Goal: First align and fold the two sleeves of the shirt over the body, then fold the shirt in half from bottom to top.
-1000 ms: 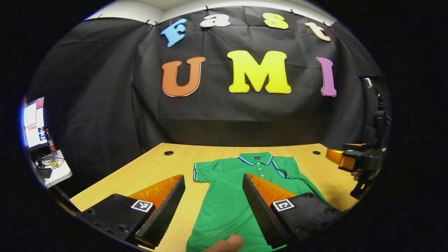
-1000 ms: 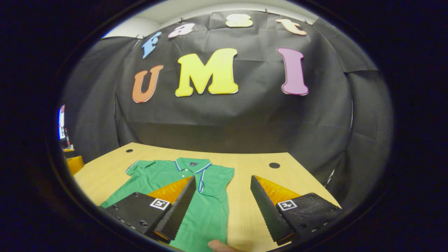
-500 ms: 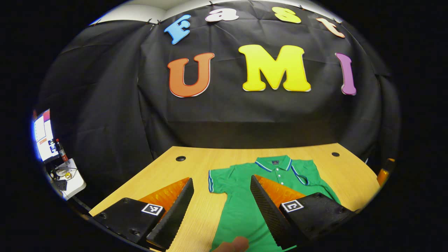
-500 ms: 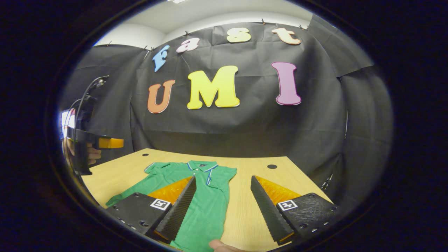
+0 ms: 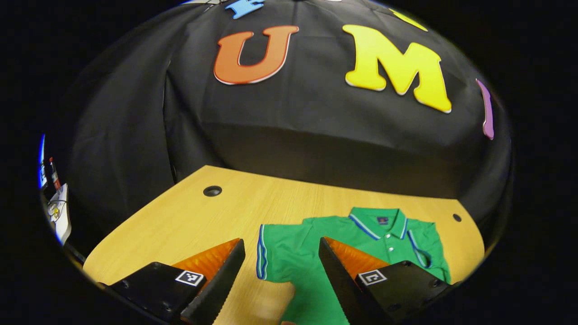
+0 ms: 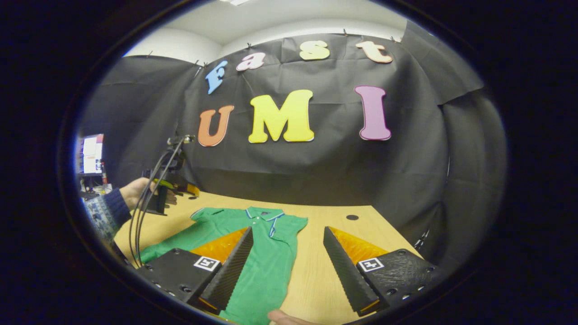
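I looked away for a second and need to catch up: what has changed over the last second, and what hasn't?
The left gripper moved forward toward the spread sleeve of the green shirt, and its view tipped downward. The right gripper barely moved. Both stay open, holding nothing. The shirt lies flat on the table as before, one sleeve already folded in.

Left gripper point(image 5: 282, 280): two wedge-shaped fingers with ribbed inner faces, each on a textured black block with screw heads at the block edges and a small square black-and-white marker on top. Right gripper point(image 6: 286, 266): same build, ribbed wedges, black blocks with screws, one square marker per block. Far left of the right jaws, a hand point(image 6: 135, 192) comes out of a dark blue knit cuff point(image 6: 116, 206) over a patterned blue-white sleeve point(image 6: 97, 221); thin dark cables point(image 6: 144, 203) loop down beside it.
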A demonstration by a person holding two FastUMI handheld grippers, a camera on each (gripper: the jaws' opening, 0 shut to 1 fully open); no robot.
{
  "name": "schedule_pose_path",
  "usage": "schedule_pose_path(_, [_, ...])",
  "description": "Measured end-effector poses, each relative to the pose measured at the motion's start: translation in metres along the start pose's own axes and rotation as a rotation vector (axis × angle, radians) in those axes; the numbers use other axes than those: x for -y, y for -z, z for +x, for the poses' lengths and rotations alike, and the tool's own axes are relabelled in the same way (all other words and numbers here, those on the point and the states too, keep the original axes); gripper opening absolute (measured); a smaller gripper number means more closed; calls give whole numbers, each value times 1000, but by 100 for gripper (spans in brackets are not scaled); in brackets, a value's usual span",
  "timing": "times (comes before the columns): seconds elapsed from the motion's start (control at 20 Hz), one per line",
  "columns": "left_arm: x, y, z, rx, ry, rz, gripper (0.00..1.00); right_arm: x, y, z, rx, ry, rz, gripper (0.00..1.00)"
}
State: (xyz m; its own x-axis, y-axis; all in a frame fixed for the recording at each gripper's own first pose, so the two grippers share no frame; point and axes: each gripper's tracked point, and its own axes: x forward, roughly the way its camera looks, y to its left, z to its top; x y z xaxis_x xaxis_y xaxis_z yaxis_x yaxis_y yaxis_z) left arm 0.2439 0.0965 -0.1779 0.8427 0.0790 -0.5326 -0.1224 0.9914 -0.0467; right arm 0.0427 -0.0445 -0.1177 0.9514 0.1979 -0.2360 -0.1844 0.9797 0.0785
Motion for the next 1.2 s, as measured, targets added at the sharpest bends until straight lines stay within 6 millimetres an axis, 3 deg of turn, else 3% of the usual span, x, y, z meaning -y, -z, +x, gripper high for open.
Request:
schedule_pose_path(0.1, [1, 22, 21, -56, 17, -11, 100, 1, 10, 6, -21, -3, -3, 96])
schedule_pose_path(0.4, [2, 69, 49, -177, 69, -51, 99, -13, 36, 20, -86, -39, 21, 96])
schedule_pose_path(0.45, [-3, 64, 51, -153, 51, -47, 96, -15, 38, 21, -90, -43, 17, 95])
schedule_pose_path(0.55, [-4, 60, 54, -139, 60, -52, 84, -17, 38, 20, -86, -47, 6, 96])
schedule_pose_path(0.6, [-10, 63, 53, -152, 43, -34, 71, -18, 37, 19, -85, -48, 4, 96])
schedule_pose_path(0.65, [-16, 63, 52, -157, 26, -19, 73, -19, 39, 19, -85, -51, 3, 96])
schedule_pose_path(0.7, [-18, 61, 53, -155, 17, -15, 53, -20, 39, 19, -86, -54, 2, 95])
schedule_pose_path(0.75, [-16, 60, 53, -154, 20, -15, 45, -20, 40, 19, -88, -54, 3, 96])
schedule_pose_path(0.8, [-13, 63, 54, -156, 12, -10, 29, -20, 41, 19, -91, -54, 4, 96])
schedule_pose_path(0.9, [-15, 61, 55, -147, -13, -8, 14, -20, 44, 19, -99, -59, 4, 95])
schedule_pose_path(1.2, [-5, 37, 46, -75, -35, -14, 10, -18, 48, 21, -104, -58, 12, 96])
